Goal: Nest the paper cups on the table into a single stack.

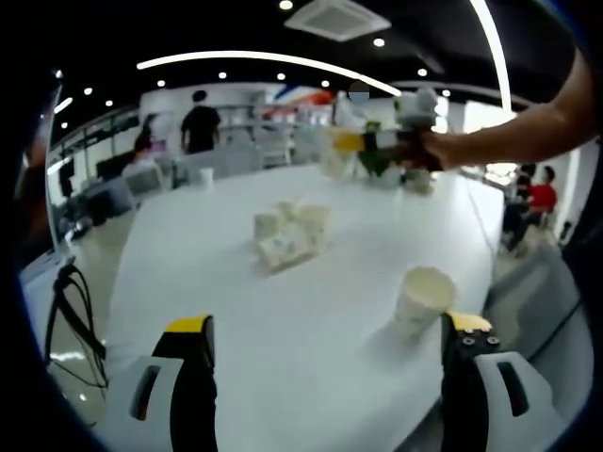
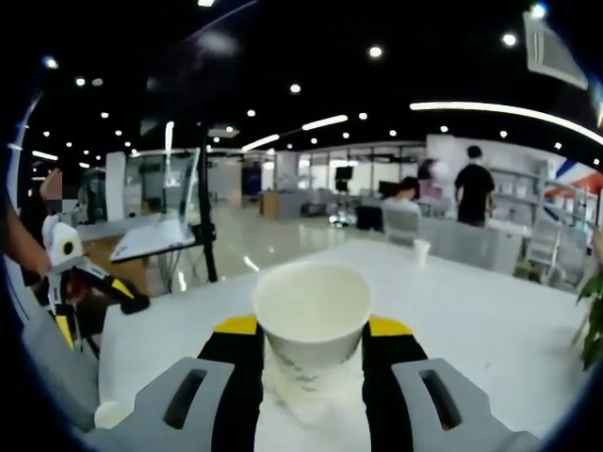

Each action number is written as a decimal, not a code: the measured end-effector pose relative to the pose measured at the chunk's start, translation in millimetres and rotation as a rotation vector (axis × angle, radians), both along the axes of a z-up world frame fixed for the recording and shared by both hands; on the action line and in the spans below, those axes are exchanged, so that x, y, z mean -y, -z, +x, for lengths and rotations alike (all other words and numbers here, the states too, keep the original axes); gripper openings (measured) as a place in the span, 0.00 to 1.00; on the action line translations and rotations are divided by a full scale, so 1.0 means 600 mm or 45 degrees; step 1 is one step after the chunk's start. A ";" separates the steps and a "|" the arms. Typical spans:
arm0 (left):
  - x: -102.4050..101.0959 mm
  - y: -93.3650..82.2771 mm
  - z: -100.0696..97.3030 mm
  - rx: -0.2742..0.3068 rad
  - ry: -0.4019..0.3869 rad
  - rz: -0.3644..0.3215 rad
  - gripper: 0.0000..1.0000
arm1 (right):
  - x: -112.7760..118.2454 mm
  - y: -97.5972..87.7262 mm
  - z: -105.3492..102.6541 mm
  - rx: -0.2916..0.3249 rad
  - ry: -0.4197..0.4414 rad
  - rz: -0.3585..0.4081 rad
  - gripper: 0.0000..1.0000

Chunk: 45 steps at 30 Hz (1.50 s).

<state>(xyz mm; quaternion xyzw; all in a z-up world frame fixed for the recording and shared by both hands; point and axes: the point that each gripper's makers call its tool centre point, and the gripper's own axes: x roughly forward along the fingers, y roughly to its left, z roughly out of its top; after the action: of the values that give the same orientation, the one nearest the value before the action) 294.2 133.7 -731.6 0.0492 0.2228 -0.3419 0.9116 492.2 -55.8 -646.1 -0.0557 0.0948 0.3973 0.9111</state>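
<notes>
My left gripper (image 1: 328,325) is open low over the white table (image 1: 236,311), nothing between its jaws. An upright white paper cup (image 1: 424,297) stands just ahead of its right jaw. Several more cups (image 1: 292,231) lie in a loose cluster at mid-table, some tipped over. A lone cup (image 1: 205,176) stands near the far edge. In the right gripper view, my right gripper (image 2: 312,330) is shut on a white paper cup (image 2: 311,306), mouth up, raised above the table (image 2: 471,311). That right gripper (image 1: 372,143) hangs high at the far side. The left gripper (image 2: 94,278) is at the left.
The table's left edge drops to the floor by black cables (image 1: 71,311). A small cup (image 2: 421,250) stands far out on the table. A green plant (image 2: 594,311) is at the right. Chairs and people stand beyond the far edge.
</notes>
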 end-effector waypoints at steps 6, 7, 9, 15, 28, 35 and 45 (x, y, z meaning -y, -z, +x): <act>0.002 0.007 -0.007 -0.008 0.013 0.012 0.98 | -0.002 -0.001 -0.019 0.001 -0.016 -0.006 0.38; 0.002 0.008 -0.008 -0.009 0.015 0.015 0.98 | -0.002 -0.001 -0.020 0.001 -0.018 -0.006 0.38; 0.002 0.009 -0.010 -0.010 0.017 0.018 0.98 | -0.003 -0.002 -0.026 0.002 -0.023 -0.007 0.38; -0.003 0.017 -0.014 -0.020 -0.002 0.007 0.98 | -0.010 -0.006 -0.042 0.003 -0.037 -0.001 0.38; -0.002 0.017 -0.019 -0.004 -0.004 0.017 0.98 | -0.029 -0.016 -0.087 0.015 -0.082 -0.006 0.38; 0.003 0.011 -0.010 0.031 0.016 0.001 0.98 | -0.032 -0.012 -0.111 0.009 -0.089 -0.003 0.38; 0.001 0.010 0.000 0.038 0.019 -0.004 0.98 | -0.044 0.003 -0.157 -0.006 -0.113 0.002 0.38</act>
<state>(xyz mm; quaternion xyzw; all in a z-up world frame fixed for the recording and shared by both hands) 294.3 132.9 -737.9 0.0544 0.2082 -0.3484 0.9123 397.9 -29.6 -648.0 -0.0580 0.0940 0.4375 0.8924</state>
